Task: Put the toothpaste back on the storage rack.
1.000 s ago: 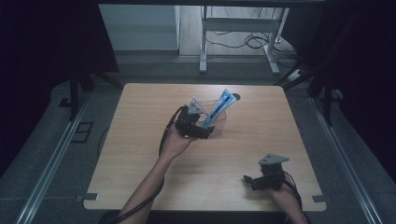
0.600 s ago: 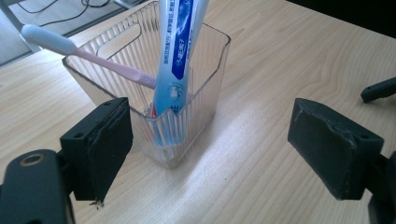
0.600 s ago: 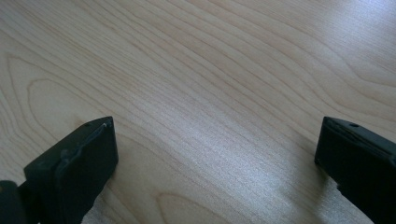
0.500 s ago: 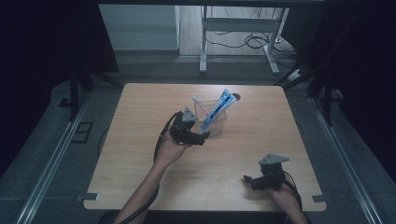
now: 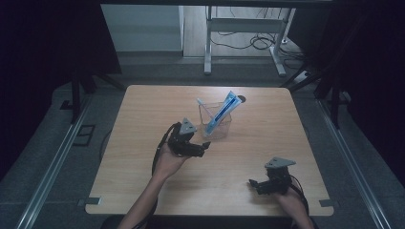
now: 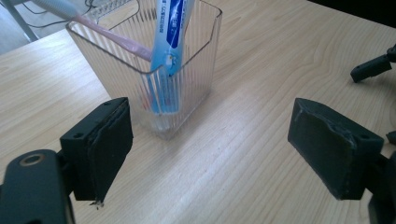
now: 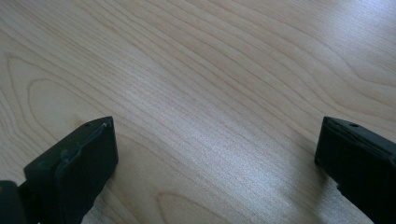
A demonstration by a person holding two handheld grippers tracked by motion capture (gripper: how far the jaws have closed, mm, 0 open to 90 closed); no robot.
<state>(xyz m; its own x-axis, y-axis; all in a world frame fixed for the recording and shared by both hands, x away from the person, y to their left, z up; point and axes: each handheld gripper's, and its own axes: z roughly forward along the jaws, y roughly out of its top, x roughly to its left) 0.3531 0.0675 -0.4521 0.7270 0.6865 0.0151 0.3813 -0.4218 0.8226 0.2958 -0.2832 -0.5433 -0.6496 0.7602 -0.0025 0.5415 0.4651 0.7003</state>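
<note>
A light wooden table [image 5: 143,114] with a pale grain fills the middle of the high view, standing on a grey floor. Near the table's middle, toward its far side, stands a clear, ribbed, square plastic cup [image 5: 216,125]; it is upright on the wood. Inside it a blue and white toothpaste tube [image 5: 224,109] leans toward the far right corner, and a toothbrush with a pinkish handle [image 5: 202,107] leans the other way.

The left gripper [image 5: 199,147] hangs just beside the cup on its near left side, apart from it; its jaws are spread wide with nothing between them, and the cup stands beyond the gap in the left gripper view [image 6: 154,79]. The right gripper [image 5: 256,184] rests near the table's near right edge, well apart from the cup, jaws likewise spread wide over bare wood.
</note>
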